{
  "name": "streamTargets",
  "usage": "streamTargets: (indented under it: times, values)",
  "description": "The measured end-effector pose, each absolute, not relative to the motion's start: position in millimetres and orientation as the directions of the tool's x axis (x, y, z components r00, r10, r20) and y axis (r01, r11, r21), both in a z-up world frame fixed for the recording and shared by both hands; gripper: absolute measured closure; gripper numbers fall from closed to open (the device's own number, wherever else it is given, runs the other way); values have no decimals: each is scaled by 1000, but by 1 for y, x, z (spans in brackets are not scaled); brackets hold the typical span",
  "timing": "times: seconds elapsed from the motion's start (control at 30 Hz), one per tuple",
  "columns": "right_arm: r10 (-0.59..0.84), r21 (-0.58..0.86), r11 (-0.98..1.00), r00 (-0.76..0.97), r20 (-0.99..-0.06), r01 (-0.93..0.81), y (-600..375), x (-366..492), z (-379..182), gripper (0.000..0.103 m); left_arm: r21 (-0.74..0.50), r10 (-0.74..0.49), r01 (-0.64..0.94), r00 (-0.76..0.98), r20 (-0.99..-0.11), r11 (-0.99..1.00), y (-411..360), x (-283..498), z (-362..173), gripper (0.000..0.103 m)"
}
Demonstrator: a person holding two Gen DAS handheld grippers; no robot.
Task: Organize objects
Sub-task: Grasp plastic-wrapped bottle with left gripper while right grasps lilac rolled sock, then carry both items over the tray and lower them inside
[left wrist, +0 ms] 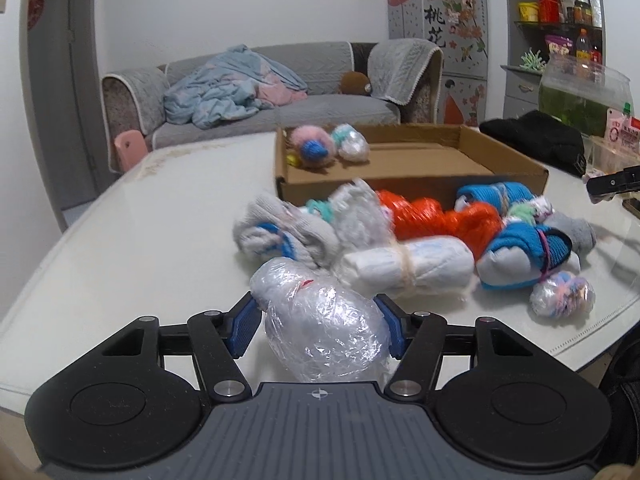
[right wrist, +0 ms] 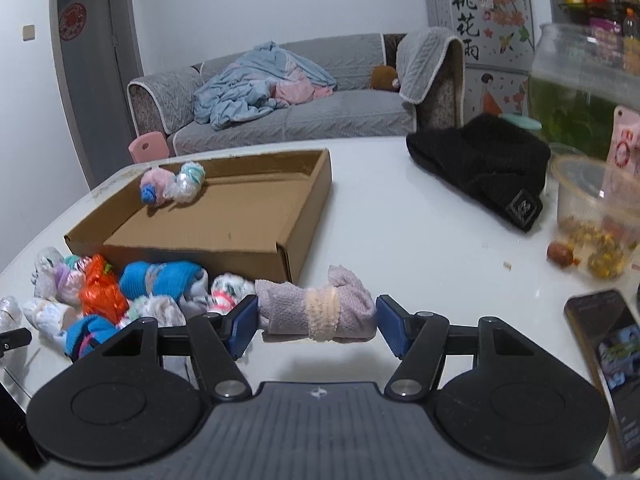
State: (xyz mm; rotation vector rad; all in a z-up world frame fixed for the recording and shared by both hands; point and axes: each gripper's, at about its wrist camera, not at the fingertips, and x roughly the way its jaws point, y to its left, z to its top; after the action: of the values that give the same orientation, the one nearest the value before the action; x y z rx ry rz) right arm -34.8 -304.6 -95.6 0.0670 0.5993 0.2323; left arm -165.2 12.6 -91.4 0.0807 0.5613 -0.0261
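- Blue-padded left gripper [left wrist: 320, 322] is clenched on a plastic-wrapped bundle [left wrist: 324, 328]; both pads press its sides, and the bundle sits off the worktop [left wrist: 120, 240] in the left wrist view.
- Right gripper [right wrist: 316, 326] is clenched on a lilac sock roll [right wrist: 316, 312] bound with a pale lace band; pads bear on the roll's two ends, roll lying crosswise between them.
- Cardboard box [left wrist: 416, 188], open-topped and shallow, lies on the worktop at 12 o'clock of the left gripper. Right wrist view shows the same box [right wrist: 224, 216] at about 11 o'clock.
- Box contents, far left corner: one pink-and-blue fluffy roll [left wrist: 310, 148] and one plastic-wrapped teal-and-white bundle [left wrist: 352, 146], touching each other. Rest of the box floor is bare cardboard.
- Loose pile on the worktop, just in front of the box's near wall: grey-and-blue sock roll [left wrist: 280, 236], orange plastic bundle [left wrist: 436, 216], white roll tied with a rubber band [left wrist: 408, 268], blue-and-grey roll with a purple band [left wrist: 528, 256], small wrapped pastel bundle [left wrist: 562, 294]. Items touch or overlap; some are blurred.
- Black knit hat [right wrist: 480, 168] lies at 1 o'clock of the right gripper, well apart from the box.
- Phone [right wrist: 608, 352] lies at 3 o'clock of the right gripper, near the worktop edge.
- Clear tub [right wrist: 592, 216] with small snacks stands at 2 o'clock.
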Motion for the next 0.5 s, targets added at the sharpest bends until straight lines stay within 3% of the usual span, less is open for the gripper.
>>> streamTargets:
  times: [0.5]
  values:
    - [309,58,947,850,-427,-315,-283,-10,-26,43,127,-25,85,910,-413,988,38,-117,3,36]
